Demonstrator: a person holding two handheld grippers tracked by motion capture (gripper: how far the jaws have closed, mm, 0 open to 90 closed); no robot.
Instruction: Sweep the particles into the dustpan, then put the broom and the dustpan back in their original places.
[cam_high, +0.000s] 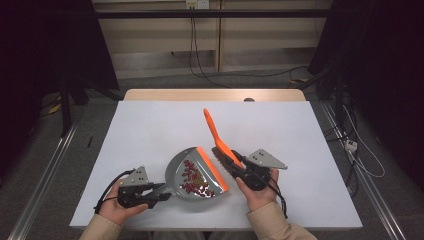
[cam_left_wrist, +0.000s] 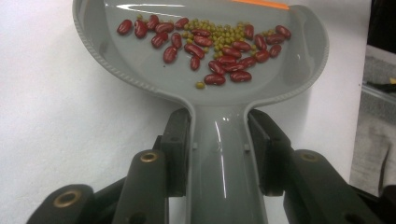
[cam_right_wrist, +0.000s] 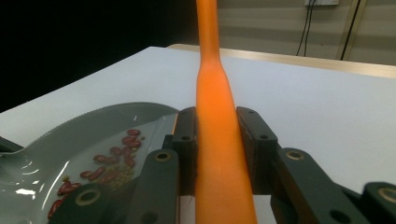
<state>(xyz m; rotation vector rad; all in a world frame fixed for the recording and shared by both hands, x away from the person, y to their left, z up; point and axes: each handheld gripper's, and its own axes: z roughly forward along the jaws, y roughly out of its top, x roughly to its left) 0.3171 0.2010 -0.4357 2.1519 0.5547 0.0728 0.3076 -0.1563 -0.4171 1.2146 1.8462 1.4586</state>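
The left claw (cam_high: 159, 192) is clamped on the grey dustpan's (cam_high: 176, 176) handle, jaws squeezing either side, pan resting on the white table (cam_high: 150, 130) near the front edge. Red beans (cam_left_wrist: 224, 51) and small green peas (cam_left_wrist: 212, 32) sit loose inside, gathered toward the orange lip. The right claw (cam_high: 235, 167) is clamped on the orange brush (cam_high: 216, 134), just above the bristles, which sit beside the lip. Both tools look like light, stiff, smooth plastic, so a handle grip suits them. Those beans will likely roll; I'd say the pan wants to stay level.
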